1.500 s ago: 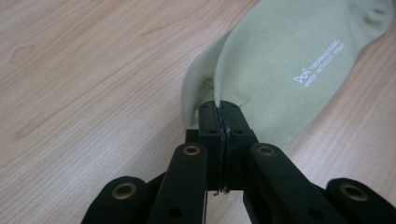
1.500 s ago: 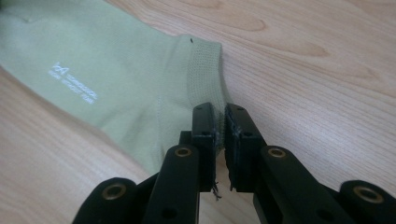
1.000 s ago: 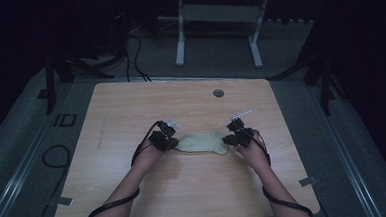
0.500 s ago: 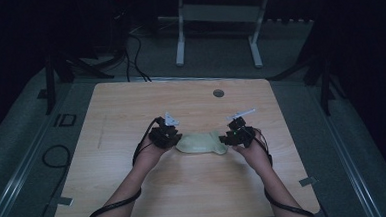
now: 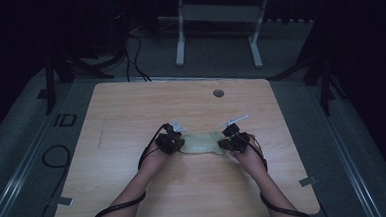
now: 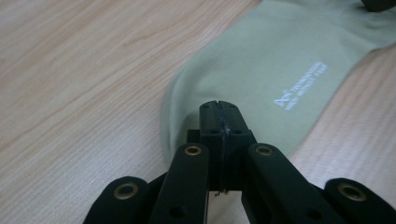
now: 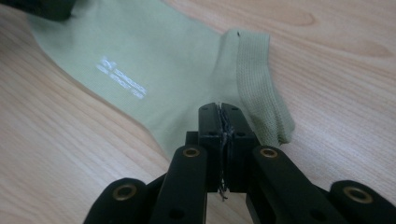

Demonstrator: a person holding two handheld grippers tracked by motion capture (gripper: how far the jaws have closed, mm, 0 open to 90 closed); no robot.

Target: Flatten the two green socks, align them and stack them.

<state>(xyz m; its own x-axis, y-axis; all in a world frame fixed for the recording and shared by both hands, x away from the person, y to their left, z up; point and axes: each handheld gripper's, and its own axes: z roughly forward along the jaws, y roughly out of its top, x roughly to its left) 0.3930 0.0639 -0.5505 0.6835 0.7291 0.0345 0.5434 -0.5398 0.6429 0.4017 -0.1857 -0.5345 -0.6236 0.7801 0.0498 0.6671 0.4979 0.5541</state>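
A pale green sock [image 5: 201, 142] lies flat across the middle of the wooden table [image 5: 131, 106]. White lettering shows on the sock [image 6: 261, 60] in the left gripper view. My left gripper [image 5: 181, 145] is at its toe end, and its jaws [image 6: 218, 105] have just been closing; they now meet, pinching the toe edge. My right gripper [image 5: 224, 144] is at the ribbed cuff end. Its jaws [image 7: 220, 107] have also just been closing and press together on the sock [image 7: 154, 60] beside the cuff.
A round cable hole [image 5: 218, 93] sits near the table's far edge. Behind the table stands a white metal frame [image 5: 217, 32]. Cables [image 5: 53, 158] lie on the floor at the left. Bare wood surrounds the sock on all sides.
My left gripper has edged slightly in toward the sock's toe. The right hand and the sock have stayed where they were.
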